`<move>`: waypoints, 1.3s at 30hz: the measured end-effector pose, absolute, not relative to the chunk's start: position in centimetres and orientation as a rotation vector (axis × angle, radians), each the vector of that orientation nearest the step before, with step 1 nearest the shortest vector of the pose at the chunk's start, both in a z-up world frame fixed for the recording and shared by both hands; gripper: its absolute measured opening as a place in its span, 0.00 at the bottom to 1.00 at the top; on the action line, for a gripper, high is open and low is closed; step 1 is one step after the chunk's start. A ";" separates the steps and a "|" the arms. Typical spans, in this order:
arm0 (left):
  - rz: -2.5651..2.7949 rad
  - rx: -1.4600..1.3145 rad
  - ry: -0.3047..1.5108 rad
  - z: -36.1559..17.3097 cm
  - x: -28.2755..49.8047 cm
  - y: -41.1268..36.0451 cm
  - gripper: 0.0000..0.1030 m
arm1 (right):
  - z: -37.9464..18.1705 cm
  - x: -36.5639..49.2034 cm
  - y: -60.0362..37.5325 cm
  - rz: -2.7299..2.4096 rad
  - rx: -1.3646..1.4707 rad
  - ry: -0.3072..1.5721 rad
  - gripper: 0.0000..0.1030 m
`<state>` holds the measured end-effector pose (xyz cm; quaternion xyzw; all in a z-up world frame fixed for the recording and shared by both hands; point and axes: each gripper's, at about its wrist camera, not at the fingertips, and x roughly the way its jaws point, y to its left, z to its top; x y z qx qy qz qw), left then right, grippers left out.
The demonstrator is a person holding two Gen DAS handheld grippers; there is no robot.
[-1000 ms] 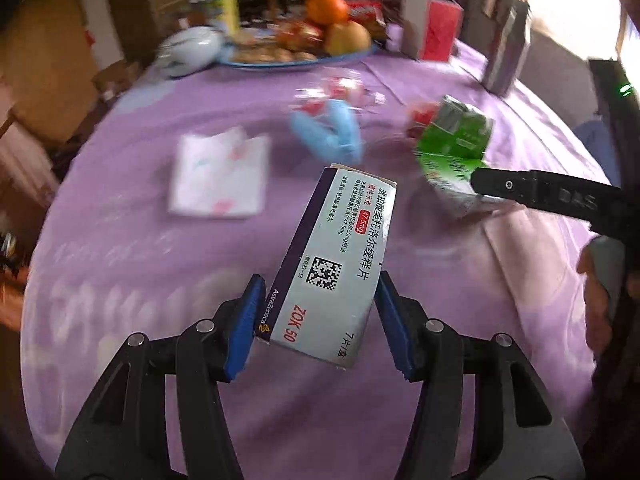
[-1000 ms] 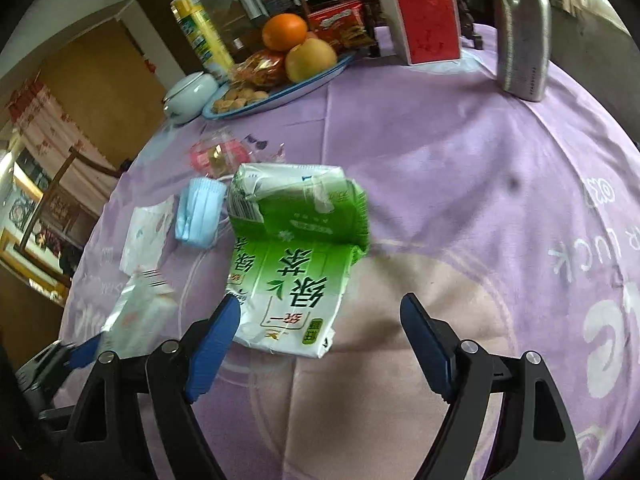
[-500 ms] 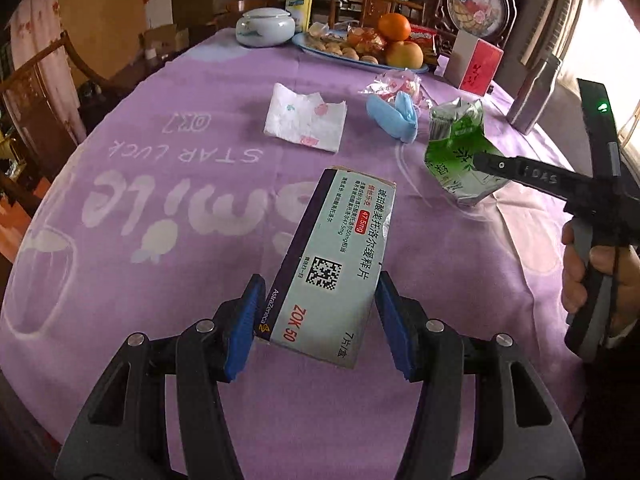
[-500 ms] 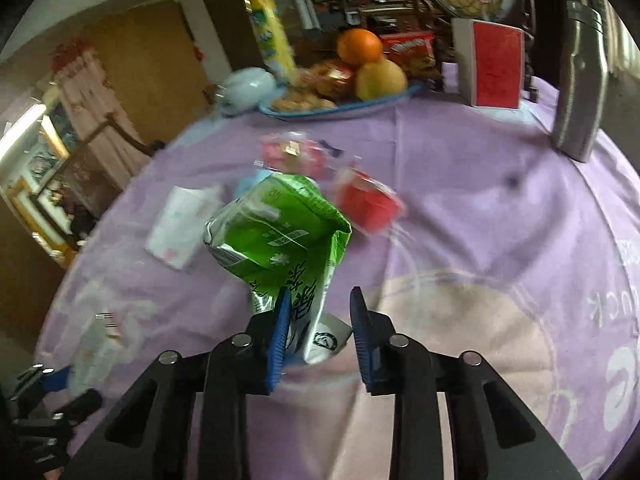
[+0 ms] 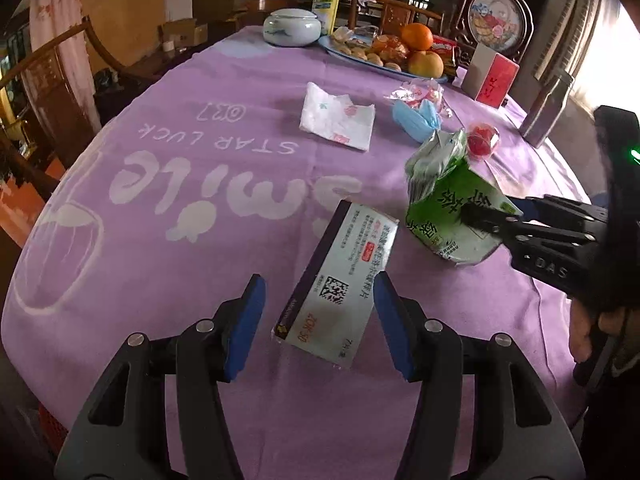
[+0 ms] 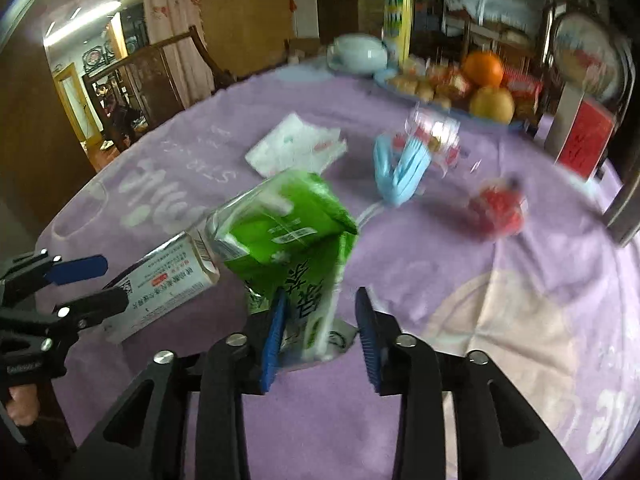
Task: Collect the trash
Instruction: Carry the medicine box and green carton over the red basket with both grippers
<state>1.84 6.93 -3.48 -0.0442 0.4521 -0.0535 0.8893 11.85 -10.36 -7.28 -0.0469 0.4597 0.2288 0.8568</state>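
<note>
— What's the setting?

— A round table under a purple cloth with white lettering, in a dim room with wooden chairs at the left edge of both views. A tissue, a blue mask and a red wrapper lie in the upper right of my left camera's view, all apart from one another.

— And your claws?

— My left claw has the medicine box between its fingers at centre frame. The pad on the right rests against the box's edge. Beside the pad on the left a sliver of cloth shows, so I cannot tell whether the box is truly pinched. My right claw has its jaws opening around the foot of the crumpled green carton. One blue pad touches it and the other stands clear.

— So what worries you?

— Mostly the carton. With nothing pressing it from both sides, I expect it to tip or drop onto the cloth. Its torn top could also spill any dregs, though I can't see whether any are inside. I see no bin in either view, so a release here looks premature.

— And the box?

— It sits skewed. If only one edge bears on it, a quick swing could shake it out.

— Anything else?

— In the right view, lower left, the box's end is just beside the carton. My claws are close together, and a careless move could knock one piece of trash with the other.
</note>
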 end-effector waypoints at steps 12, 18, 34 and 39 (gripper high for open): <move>-0.151 -0.030 0.937 -3.4 2.7 5.4 0.55 | -5.8 10.3 -11.9 0.461 0.011 0.890 0.27; -0.178 0.014 0.988 -5.0 4.0 4.2 0.55 | -4.8 9.4 -14.3 0.387 0.040 0.856 0.28; -0.142 0.043 0.969 -4.3 2.5 4.7 0.45 | -4.8 8.0 -14.6 0.404 0.046 0.859 0.28; -0.084 0.003 0.922 -2.7 0.4 6.8 0.45 | -4.4 7.0 -13.4 0.418 0.015 0.861 0.28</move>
